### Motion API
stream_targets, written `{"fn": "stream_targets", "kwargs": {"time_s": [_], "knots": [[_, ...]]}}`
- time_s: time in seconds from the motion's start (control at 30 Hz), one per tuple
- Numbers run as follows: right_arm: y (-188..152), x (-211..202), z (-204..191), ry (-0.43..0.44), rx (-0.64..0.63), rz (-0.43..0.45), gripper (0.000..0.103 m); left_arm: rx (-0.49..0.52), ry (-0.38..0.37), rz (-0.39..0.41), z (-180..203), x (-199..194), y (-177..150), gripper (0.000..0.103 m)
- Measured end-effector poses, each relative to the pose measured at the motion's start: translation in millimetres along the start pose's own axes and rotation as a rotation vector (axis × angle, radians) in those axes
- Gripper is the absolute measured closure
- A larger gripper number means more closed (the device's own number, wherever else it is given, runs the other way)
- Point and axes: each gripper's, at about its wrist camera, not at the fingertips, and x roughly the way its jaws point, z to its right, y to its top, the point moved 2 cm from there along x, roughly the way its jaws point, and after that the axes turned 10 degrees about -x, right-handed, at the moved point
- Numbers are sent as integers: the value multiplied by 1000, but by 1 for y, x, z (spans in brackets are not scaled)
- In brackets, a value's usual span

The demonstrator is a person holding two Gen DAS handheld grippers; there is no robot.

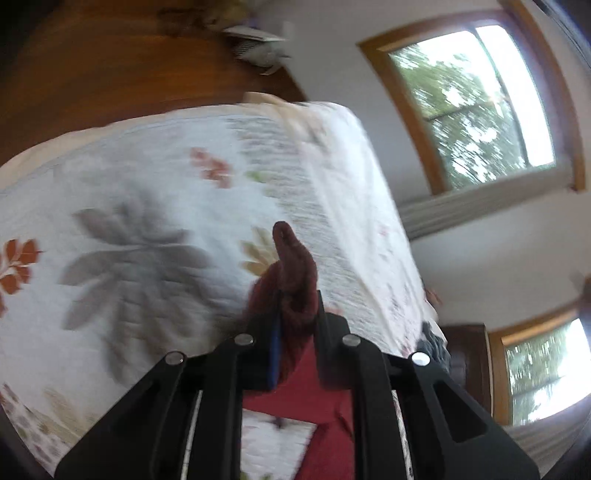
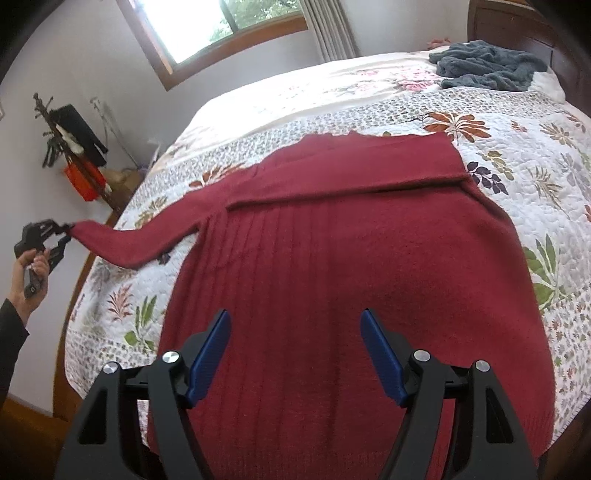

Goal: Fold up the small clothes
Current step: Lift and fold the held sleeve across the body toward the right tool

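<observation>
A dark red knit sweater (image 2: 332, 258) lies spread on the floral quilt of the bed (image 2: 517, 155), with its right sleeve folded across the chest. Its left sleeve (image 2: 122, 243) stretches out past the bed's left edge. My left gripper (image 2: 66, 232), held by a hand, is shut on that sleeve's cuff. In the left wrist view the cuff (image 1: 291, 273) bunches up between the closed fingers of the left gripper (image 1: 295, 306). My right gripper (image 2: 295, 332) hovers open over the sweater's lower body, its blue pads (image 2: 210, 354) wide apart and holding nothing.
A grey-blue fluffy garment (image 2: 487, 70) lies crumpled at the far right of the bed near the dark headboard (image 2: 509, 26). A coat stand with a black item and an orange bag (image 2: 81, 147) sits by the left wall. Windows (image 2: 229, 22) are behind.
</observation>
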Motion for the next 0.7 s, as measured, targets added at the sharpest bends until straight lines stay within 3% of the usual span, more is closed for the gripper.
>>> {"fn": "stream_targets", "kwargs": {"time_s": [0.33,0.7], "knots": [[-2,-11,29,8,43,14,30,199,-58,-147,110,74,-98,91],[2,4,62,17,108,11,30,354,4,-358,142,205,-222,91]]}}
